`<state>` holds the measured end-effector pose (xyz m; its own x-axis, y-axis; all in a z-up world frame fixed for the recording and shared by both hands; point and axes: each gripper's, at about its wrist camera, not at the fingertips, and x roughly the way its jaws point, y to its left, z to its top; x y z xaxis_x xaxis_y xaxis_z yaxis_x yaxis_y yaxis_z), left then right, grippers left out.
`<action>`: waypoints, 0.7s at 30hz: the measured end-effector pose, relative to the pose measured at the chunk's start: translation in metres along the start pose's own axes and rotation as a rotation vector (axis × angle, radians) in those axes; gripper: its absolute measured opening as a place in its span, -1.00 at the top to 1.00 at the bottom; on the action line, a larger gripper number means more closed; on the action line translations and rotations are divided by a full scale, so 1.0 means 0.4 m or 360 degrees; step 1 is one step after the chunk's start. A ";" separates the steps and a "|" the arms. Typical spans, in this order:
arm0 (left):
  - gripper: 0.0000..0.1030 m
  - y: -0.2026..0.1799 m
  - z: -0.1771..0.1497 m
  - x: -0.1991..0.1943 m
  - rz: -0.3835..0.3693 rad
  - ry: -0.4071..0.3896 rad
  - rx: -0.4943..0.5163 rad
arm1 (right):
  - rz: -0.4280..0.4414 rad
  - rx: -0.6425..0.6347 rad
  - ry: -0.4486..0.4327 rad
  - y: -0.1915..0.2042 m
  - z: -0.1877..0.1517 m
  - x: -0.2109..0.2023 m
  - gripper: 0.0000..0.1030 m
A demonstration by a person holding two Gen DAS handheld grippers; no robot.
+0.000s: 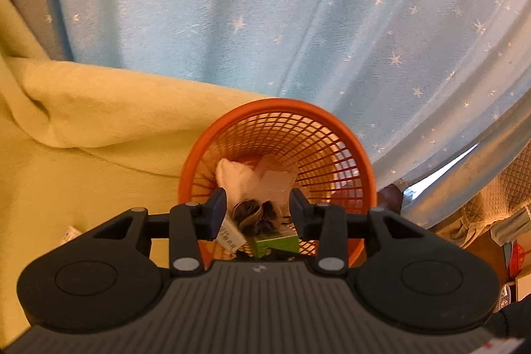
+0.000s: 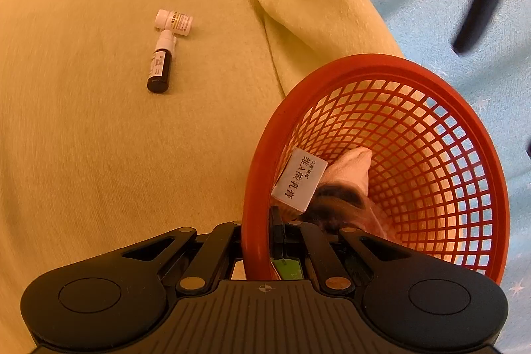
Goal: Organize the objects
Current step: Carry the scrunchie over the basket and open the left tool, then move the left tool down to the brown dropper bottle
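Right claw is clamped on the red plastic mesh basket rim; left claw, jaws apart, sits above it. Basket tips easily, risking spilling the white carton just ahead.

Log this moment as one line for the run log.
right gripper: shut on orange basket rim | left gripper: open over basket | dark bottle, white bottle: on yellow blanket

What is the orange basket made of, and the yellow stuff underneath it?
The orange basket looks like moulded plastic: a smooth, slightly shiny rim and an open lattice wall that light passes through. The yellow blanket looks like soft, fuzzy fabric, probably fleece: matte, napped, and folded in thick, rounded creases.
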<state>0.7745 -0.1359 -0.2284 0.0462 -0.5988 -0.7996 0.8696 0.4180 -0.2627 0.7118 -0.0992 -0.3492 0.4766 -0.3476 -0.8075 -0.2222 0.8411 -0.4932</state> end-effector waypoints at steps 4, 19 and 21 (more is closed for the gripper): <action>0.31 0.043 -0.018 -0.014 0.0065 0.0001 -0.0045 | 0.0001 0.0001 0.0001 0.001 0.000 0.000 1.00; 0.01 0.292 -0.146 -0.049 0.0449 0.0084 -0.0159 | -0.0006 -0.0015 0.0000 0.001 -0.005 -0.005 1.00; -0.08 0.318 -0.160 -0.045 0.0476 0.0092 -0.0155 | -0.0006 -0.0020 0.0000 0.002 -0.005 -0.003 1.00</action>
<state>0.8530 -0.0284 -0.2819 0.2626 -0.4009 -0.8777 0.7705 0.6347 -0.0594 0.7093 -0.0987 -0.3491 0.4776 -0.3508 -0.8055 -0.2309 0.8345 -0.5003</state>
